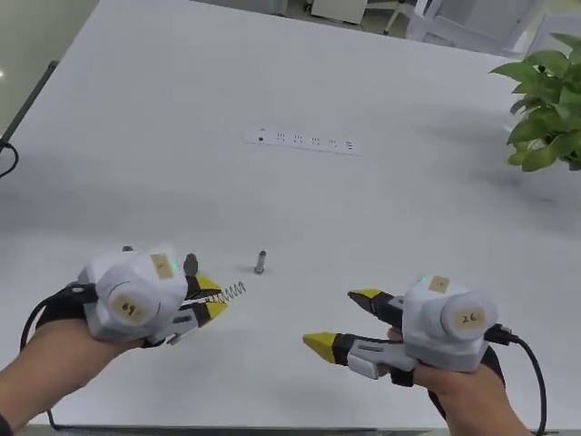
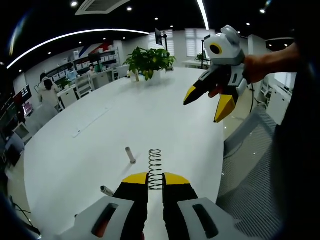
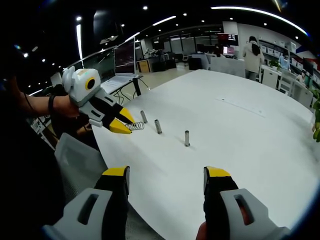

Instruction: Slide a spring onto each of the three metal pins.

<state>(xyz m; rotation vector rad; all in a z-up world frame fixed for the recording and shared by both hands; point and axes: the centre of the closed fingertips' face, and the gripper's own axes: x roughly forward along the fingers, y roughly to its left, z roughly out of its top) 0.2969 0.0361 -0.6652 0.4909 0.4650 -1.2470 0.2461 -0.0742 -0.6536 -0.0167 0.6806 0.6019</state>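
Three pins are standing upright on the white table. I'm pinching one spring by its end in the left gripper, near the closest pins. I'm holding the right gripper well apart, jaws spread wide.

Three pins, one spring, one power strip, one plant

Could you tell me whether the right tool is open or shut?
Open: the right tool has its jaws wide apart, holding nothing.
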